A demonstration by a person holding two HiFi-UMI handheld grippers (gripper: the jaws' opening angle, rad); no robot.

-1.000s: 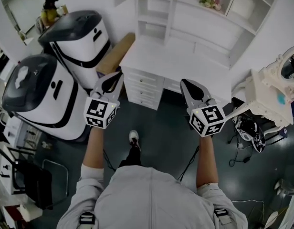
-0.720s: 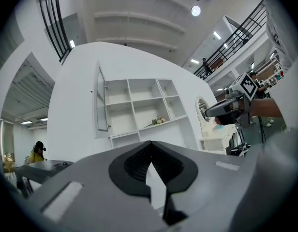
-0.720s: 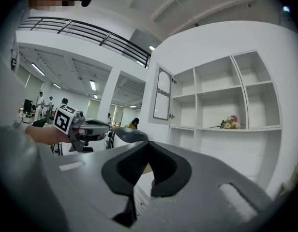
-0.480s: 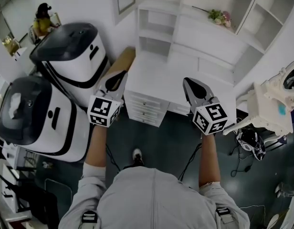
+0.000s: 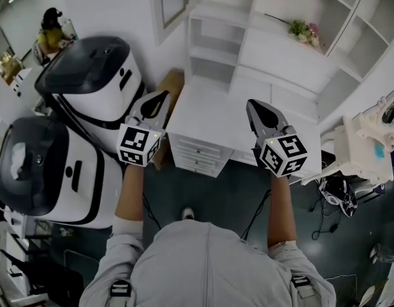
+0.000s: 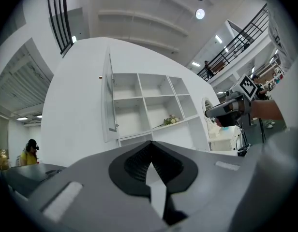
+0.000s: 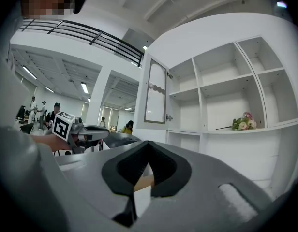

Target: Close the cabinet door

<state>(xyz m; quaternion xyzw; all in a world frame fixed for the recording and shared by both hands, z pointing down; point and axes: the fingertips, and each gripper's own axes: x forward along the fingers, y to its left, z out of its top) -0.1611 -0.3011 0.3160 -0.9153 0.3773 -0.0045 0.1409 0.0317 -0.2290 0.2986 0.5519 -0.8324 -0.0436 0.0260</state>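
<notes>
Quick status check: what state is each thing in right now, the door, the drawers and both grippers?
cabinet door: open, swung out at the left of the shelves.
desk drawers: closed.
left gripper: shut, empty, not touching the door.
right gripper: shut, empty.

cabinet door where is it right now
In the head view the cabinet door is at the top, left of centre, swung open from the left edge of the white shelf unit, above the desk.
</notes>
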